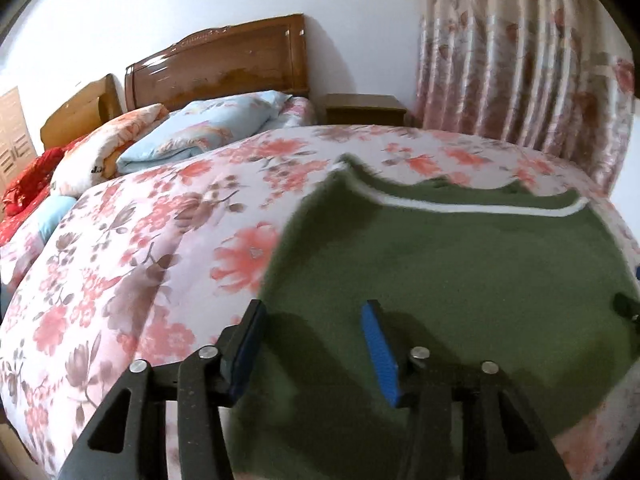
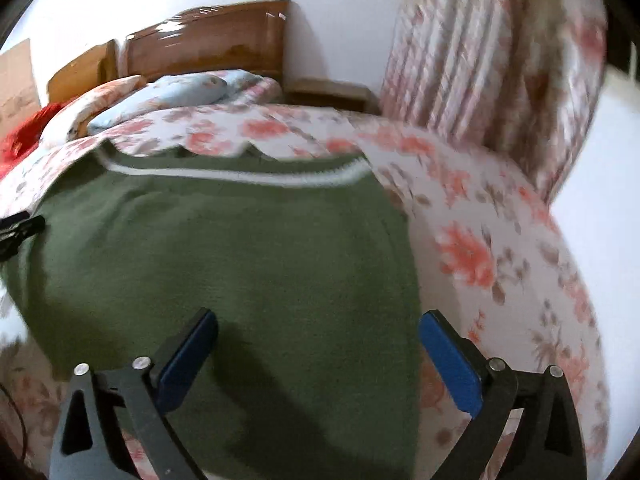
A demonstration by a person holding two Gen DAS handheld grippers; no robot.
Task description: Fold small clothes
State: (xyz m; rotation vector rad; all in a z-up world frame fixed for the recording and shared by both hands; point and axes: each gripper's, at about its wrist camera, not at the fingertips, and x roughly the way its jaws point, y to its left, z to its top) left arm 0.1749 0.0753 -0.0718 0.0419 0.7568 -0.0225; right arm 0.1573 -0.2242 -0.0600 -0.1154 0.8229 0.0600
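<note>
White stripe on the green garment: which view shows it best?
Right wrist view: the white stripe runs nearly unbroken across the green garment. Left wrist view shows it too, shorter and off to the right.

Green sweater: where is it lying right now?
The green sweater lies spread on the floral quilt, under both open grippers, its white-striped edge toward the wooden headboard.

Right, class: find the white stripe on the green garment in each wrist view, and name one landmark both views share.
Left wrist view: the white stripe runs across the far edge of the green garment, upper right of centre.
Right wrist view: the white stripe runs across the far edge of the green garment, upper left of centre.
Shared landmark: the wooden headboard, at upper left in both.
</note>
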